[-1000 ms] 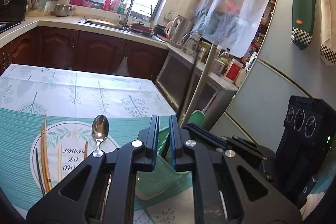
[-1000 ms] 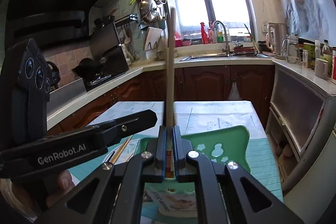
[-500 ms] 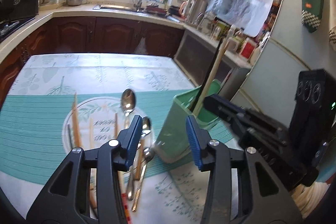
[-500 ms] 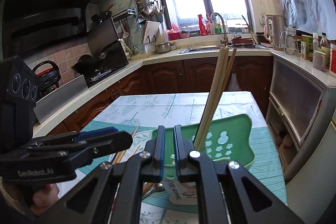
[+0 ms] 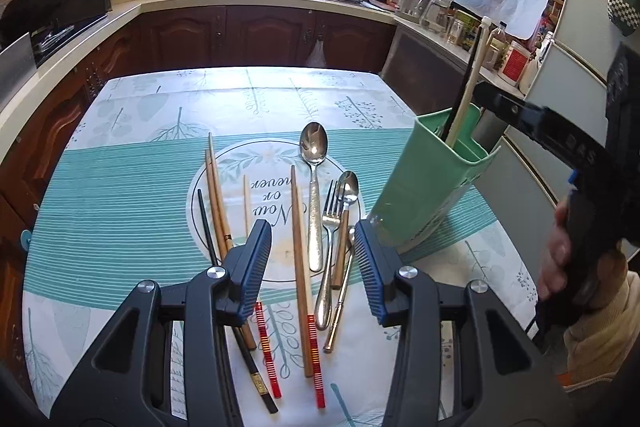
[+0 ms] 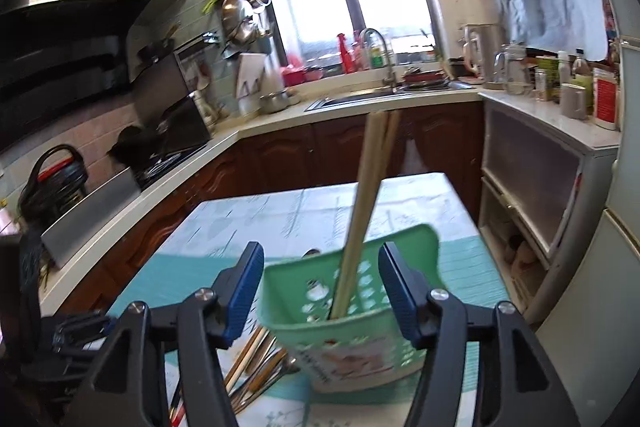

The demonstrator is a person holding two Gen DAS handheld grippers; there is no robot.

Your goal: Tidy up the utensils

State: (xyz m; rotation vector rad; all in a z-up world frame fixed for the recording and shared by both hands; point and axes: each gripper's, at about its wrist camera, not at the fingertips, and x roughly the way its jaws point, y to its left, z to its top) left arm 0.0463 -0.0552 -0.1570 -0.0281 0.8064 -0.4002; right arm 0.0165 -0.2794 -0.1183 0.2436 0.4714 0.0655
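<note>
1. Loose utensils are being displayed flat on the teal placemat [image 5: 120,211]: a large spoon [image 5: 314,163], a fork [image 5: 329,223], a smaller spoon [image 5: 347,195] and several chopsticks [image 5: 298,251], side by side.
2. A green holder [image 5: 424,183] is being kept upright just right of them on the counter [image 5: 248,91]; pale chopsticks [image 6: 366,203] are being carried inside it, leaning.
3. The left gripper [image 5: 313,263] is being held above the utensils, jaws spread wide, nothing gripped.
4. The right gripper [image 6: 320,291] is being held at the holder, jaws apart, empty.
</note>
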